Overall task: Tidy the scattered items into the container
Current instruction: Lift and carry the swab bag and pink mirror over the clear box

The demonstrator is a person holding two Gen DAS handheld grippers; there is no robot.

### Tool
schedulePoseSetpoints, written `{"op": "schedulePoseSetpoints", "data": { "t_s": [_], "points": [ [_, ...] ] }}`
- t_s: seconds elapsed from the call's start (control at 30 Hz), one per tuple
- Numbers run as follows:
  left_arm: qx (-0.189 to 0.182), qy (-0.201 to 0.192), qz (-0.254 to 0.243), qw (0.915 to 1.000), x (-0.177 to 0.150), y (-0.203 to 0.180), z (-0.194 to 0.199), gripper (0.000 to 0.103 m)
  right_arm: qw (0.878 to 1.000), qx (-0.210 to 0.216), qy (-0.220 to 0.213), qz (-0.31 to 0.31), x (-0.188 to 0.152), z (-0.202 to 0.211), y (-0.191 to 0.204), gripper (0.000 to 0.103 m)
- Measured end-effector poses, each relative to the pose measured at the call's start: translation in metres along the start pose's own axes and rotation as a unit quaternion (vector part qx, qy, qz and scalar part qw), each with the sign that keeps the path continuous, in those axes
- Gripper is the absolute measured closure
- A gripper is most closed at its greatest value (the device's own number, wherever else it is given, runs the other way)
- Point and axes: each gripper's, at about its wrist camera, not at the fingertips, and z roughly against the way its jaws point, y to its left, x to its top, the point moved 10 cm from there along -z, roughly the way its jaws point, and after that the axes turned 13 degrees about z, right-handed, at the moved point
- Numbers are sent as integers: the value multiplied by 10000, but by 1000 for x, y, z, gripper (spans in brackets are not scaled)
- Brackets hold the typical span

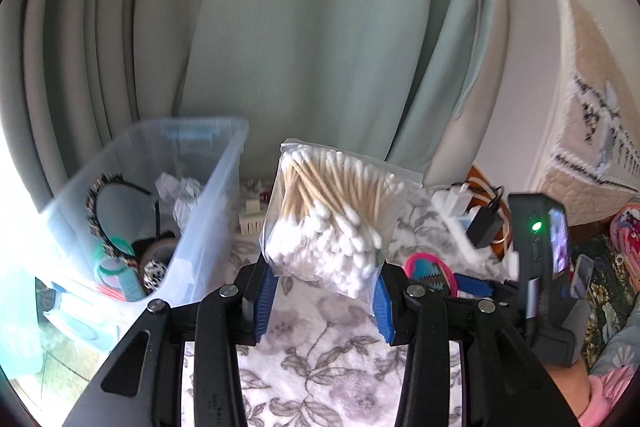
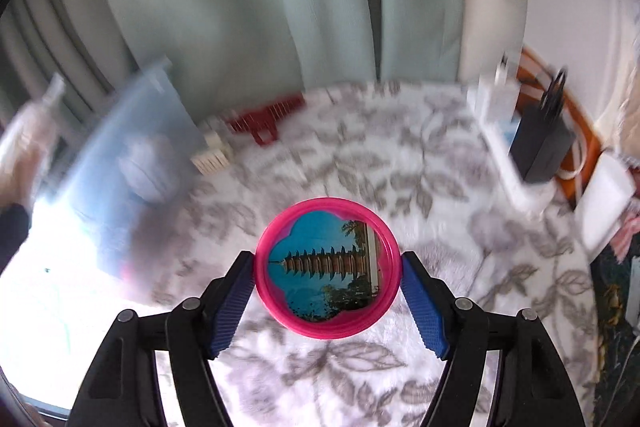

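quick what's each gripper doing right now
left tongs: shut on clear plastic bag of cotton swabs
right tongs: shut on round pink-rimmed picture mirror

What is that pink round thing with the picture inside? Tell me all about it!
The pink round thing looks like a small plastic disc with a raised rim, maybe a pocket mirror's back. Inside is a flower-shaped picture of a tall tower against blue sky, with trees. It sits between the blue pads of the right gripper, which touch its rim on both sides, above the flowery white blanket. The left wrist view shows it too, partly hidden.
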Motion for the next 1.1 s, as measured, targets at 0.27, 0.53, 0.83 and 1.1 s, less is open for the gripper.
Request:
{"op": "schedulePoseSetpoints", "data": {
  "t_s": [0.27, 0.53, 0.83, 1.1],
  "points": [
    [-53, -547, 23, 9985, 21, 1, 60, 60, 9934, 229, -1086, 281, 48, 96, 42, 28],
    [31, -970, 260, 9949, 36, 26, 100, 60, 9832, 411, -1648, 674, 69, 153, 96, 28],
    [235, -1252, 566, 9902, 50, 59, 123, 60, 9741, 596, -1856, 1146, 82, 179, 150, 28],
    [363, -1374, 815, 9865, 57, 91, 130, 60, 9680, 726, -1848, 1534, 90, 174, 195, 28]
  ]
}}
